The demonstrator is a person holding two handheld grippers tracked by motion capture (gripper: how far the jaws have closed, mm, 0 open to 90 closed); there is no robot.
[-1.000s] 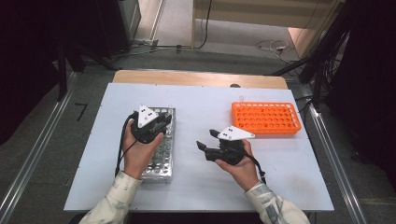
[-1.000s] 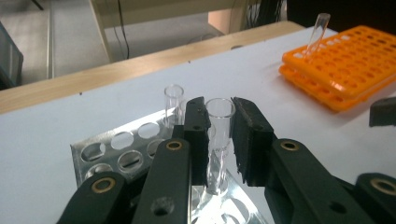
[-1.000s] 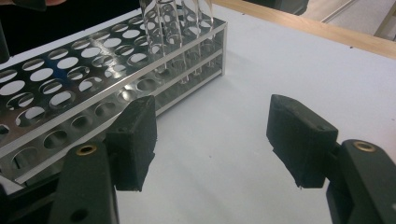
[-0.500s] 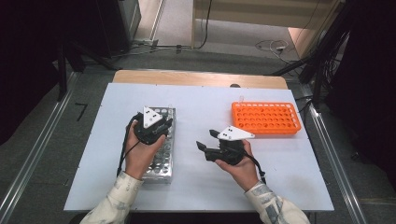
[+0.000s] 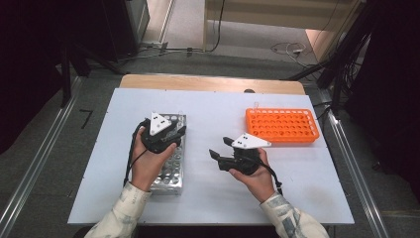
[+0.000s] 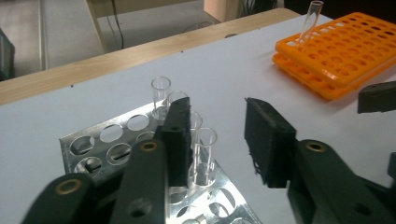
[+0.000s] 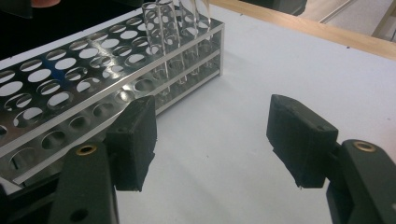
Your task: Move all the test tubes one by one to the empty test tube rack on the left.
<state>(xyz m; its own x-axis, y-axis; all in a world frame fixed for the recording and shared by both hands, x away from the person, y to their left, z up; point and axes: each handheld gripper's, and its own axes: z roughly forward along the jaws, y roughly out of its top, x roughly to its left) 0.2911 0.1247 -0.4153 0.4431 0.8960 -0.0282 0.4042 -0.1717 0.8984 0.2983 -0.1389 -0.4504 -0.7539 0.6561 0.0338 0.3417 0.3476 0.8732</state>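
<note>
My left gripper (image 6: 217, 140), jaws just opening and empty, sits right of upright tubes (image 6: 204, 156) in the steel rack (image 6: 93, 149).

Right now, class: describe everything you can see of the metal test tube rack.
The metal test tube rack is a shiny silver frame of stacked plates pierced with rows of round holes. It lies flat on the white table, at its left side. A few clear glass tubes stand upright in holes at its far end; the other holes look empty. The left gripper hovers open over that end, one jaw beside a tube.
</note>
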